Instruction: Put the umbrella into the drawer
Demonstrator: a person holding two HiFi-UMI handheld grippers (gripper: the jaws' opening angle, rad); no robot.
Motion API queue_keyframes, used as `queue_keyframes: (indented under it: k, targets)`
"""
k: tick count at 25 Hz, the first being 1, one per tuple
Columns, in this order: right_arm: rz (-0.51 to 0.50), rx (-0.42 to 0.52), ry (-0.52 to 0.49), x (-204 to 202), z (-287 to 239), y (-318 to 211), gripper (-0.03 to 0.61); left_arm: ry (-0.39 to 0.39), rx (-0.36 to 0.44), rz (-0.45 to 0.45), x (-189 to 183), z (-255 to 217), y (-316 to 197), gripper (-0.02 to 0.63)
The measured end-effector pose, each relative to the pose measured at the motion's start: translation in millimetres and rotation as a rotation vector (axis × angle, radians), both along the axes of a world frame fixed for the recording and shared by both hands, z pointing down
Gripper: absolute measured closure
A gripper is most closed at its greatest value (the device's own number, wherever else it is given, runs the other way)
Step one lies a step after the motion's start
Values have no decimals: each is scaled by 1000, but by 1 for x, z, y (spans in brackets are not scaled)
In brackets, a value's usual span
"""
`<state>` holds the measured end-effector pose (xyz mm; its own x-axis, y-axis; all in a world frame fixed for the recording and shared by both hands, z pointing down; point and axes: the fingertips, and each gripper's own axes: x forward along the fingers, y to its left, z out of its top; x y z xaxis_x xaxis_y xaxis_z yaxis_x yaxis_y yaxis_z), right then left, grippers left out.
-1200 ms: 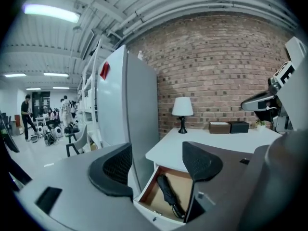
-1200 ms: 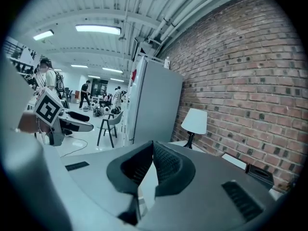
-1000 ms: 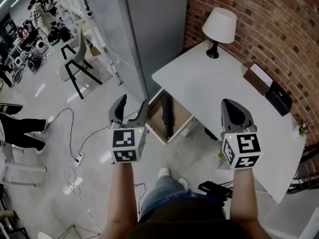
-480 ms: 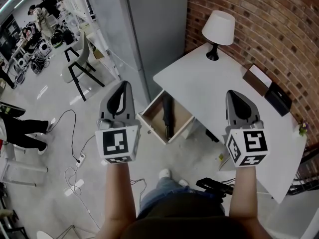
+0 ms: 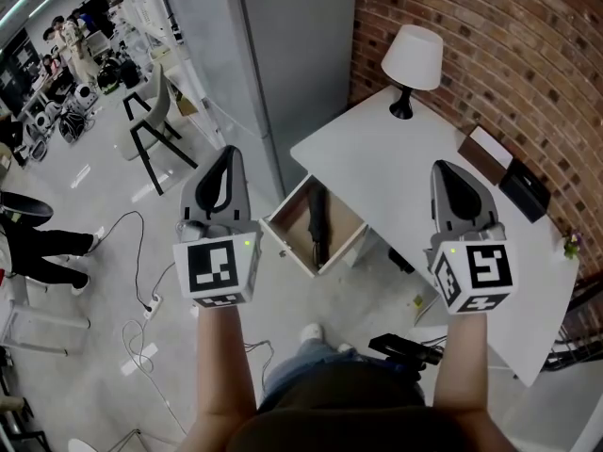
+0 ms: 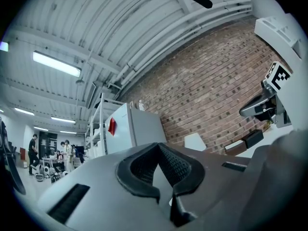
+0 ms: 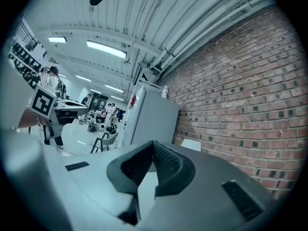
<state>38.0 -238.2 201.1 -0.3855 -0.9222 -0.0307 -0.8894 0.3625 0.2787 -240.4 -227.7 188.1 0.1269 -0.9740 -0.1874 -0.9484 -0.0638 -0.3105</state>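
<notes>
In the head view a black folded umbrella (image 5: 318, 219) lies inside the pulled-out wooden drawer (image 5: 290, 246) under the white desk (image 5: 396, 172). My left gripper (image 5: 229, 152) is raised left of the drawer, jaws shut with nothing between them. My right gripper (image 5: 447, 169) hangs over the desk's front part, also shut and empty. In the left gripper view the closed left gripper (image 6: 158, 148) points nearly level toward the brick wall, with the right gripper (image 6: 269, 105) at the right edge. The right gripper view shows the right gripper (image 7: 153, 146) closed, aimed at the wall and fridge.
A white lamp (image 5: 412, 59) stands at the desk's far corner. A brown box (image 5: 488, 149) and a black box (image 5: 526, 188) sit along the brick wall. A grey fridge (image 5: 273, 55) stands left of the desk. A chair (image 5: 155, 121) and floor cables (image 5: 141, 290) lie to the left.
My left gripper's jaws have closed from open, and it has risen away from the drawer. The right gripper has also risen. The umbrella stays in the drawer.
</notes>
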Motion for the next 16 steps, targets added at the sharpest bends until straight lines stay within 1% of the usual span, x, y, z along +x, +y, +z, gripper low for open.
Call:
queue_keyframes:
  k: [5,10,16]
  targets:
    - [12,14,5,-1,-4,-1,578,-4,-3,-1,-5,-1,-3,612]
    - [26,26,18,0,-8,-3,578,9,-43,29,-3,4,-11,614]
    - [39,31,23,-2,-10,-5,578,-26,-49,37,-5,4,-17,614]
